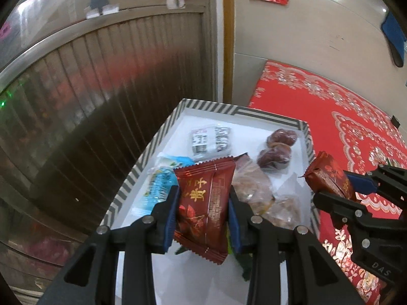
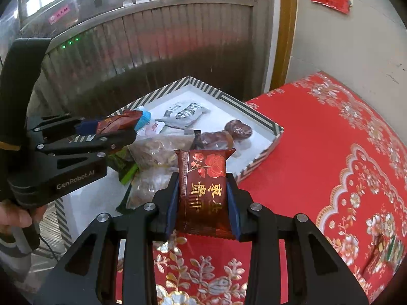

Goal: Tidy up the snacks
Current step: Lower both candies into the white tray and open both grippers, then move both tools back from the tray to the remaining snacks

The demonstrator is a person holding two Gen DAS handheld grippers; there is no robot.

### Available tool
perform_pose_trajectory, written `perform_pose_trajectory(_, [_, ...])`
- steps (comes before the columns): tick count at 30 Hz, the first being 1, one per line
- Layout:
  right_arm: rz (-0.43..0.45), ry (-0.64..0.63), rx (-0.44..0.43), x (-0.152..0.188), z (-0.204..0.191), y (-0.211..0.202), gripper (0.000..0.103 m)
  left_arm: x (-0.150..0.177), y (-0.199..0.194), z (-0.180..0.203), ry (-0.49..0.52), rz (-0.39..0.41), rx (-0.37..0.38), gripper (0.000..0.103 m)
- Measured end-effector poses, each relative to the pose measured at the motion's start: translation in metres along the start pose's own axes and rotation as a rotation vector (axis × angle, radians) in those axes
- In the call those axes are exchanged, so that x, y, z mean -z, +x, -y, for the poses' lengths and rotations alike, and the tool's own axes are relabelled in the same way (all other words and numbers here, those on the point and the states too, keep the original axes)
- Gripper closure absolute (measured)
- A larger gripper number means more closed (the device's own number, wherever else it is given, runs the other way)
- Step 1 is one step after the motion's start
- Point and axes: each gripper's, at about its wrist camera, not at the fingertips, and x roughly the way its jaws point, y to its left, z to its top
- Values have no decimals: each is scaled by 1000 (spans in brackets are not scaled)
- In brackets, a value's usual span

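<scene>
— Nearest us, left tool (image 1: 203, 203) clamps a red date-snack packet (image 1: 203, 203) above the striped tray (image 1: 142, 162).
— We note right tool (image 2: 202, 203) grips its twin packet (image 2: 203, 190) over the red-clothed counter (image 2: 330, 132), likely bound for the tray.

Dim indoor light, window glare on the metal shutter (image 2: 152, 40), fisheye-warped blurred edges.
</scene>
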Motion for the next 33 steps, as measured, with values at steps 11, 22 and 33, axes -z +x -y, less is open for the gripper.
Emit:
perform_pose_trajectory(11, [-17,-1,-39,-20,-15,34,70,5,10,-11,-19,-23,-23,66])
perform_pose_trajectory(22, [4,101,-117,-23,-3,50,59,6,17,-17,-58,-31,-65,35])
perform_pose_trajectory(33, [66,130,-97,-20,5,24,43,4,8,-15,-74,-9,-66,23])
